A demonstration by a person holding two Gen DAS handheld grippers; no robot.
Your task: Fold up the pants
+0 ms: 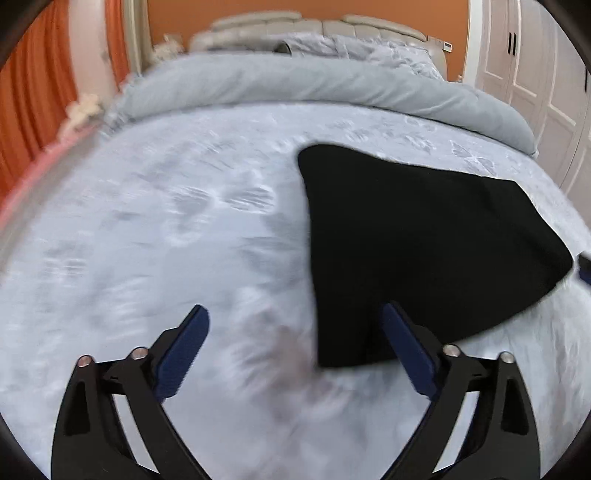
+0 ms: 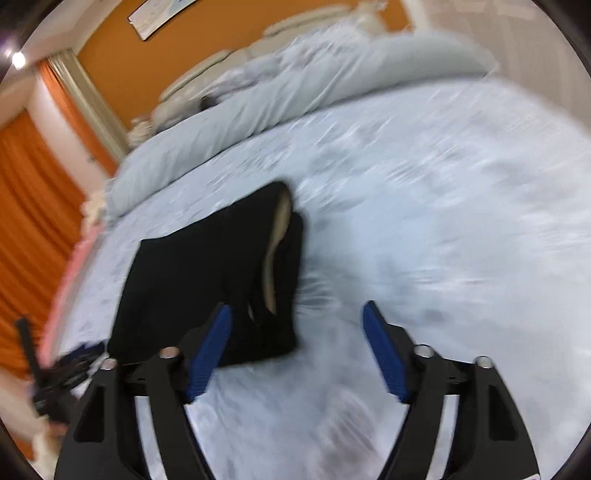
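Closest in, the left gripper [image 1: 295, 328] has its blue-padded jaws spread wide with nothing between them, its right finger overlapping the near edge of the pants [image 1: 417, 251]; the right gripper [image 2: 297, 325] is likewise gaping and empty, its left finger over the garment's near corner. Just beyond, the black pants lie on the pale blue bedspread [image 1: 166, 240] as a compact, already doubled bundle, a tan lining showing at one open edge in the right wrist view (both pictures are motion-blurred, so seams are unreadable). The cloth looks soft, light and limp, likely to sag and slide; pinching all layers near a corner seems wisest. Farther off sits the rolled grey duvet [image 1: 295, 85], then the headboard [image 1: 314, 27].
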